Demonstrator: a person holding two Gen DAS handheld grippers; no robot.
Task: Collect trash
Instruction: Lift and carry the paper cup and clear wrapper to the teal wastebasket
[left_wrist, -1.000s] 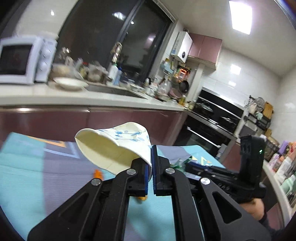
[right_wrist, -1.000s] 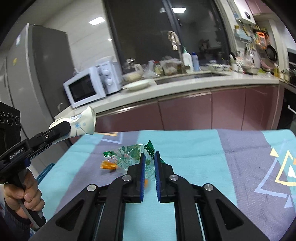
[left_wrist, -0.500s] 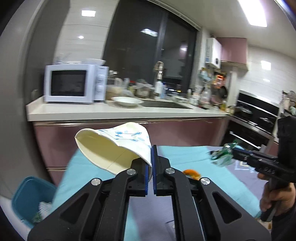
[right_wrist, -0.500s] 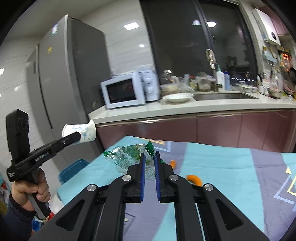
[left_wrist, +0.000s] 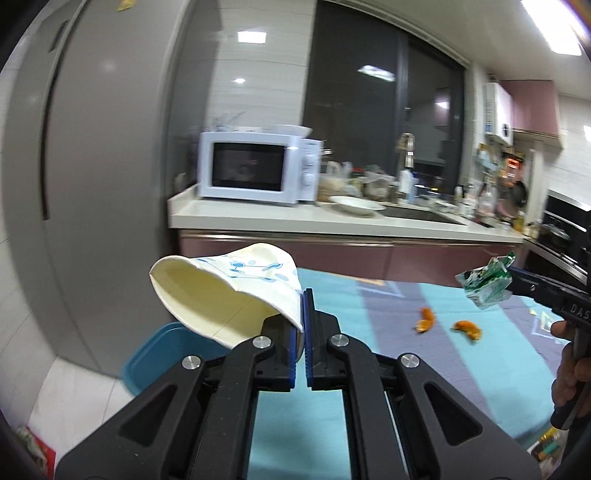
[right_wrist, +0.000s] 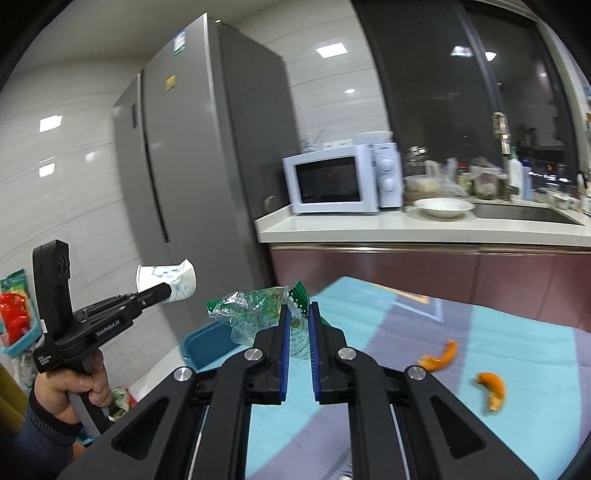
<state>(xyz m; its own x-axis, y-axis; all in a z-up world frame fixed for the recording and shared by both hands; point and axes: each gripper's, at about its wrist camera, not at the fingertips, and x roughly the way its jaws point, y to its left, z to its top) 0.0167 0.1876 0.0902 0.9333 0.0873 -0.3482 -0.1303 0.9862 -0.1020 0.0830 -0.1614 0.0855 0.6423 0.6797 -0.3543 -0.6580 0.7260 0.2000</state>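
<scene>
- The paper cup (left_wrist: 225, 291) is pinched by its rim in the left gripper (left_wrist: 303, 332). The jaws are clenched flat on the thin wall, so the cup is squashed and sticks out up and to the left of the fingertips, with the mouth open to the side.
- I think the rim is chosen because the narrow jaws cannot go around the whole cup.
- The green wrapper (right_wrist: 258, 314) is clamped in the right gripper (right_wrist: 297, 332). It bulges out to the left of the pads, because only one crumpled part is between them.
- The blue bin (left_wrist: 166, 354) stands on the floor, below and ahead of both tools, just beside the table edge. Both pieces are carried in the air, probably toward it.
- Two orange peels (right_wrist: 439, 356) lie on the blue tablecloth (right_wrist: 517, 343), to the right of the right gripper, not collected yet.
- Behind is the fridge (right_wrist: 207, 147) and a microwave (left_wrist: 258, 168) on the counter.
</scene>
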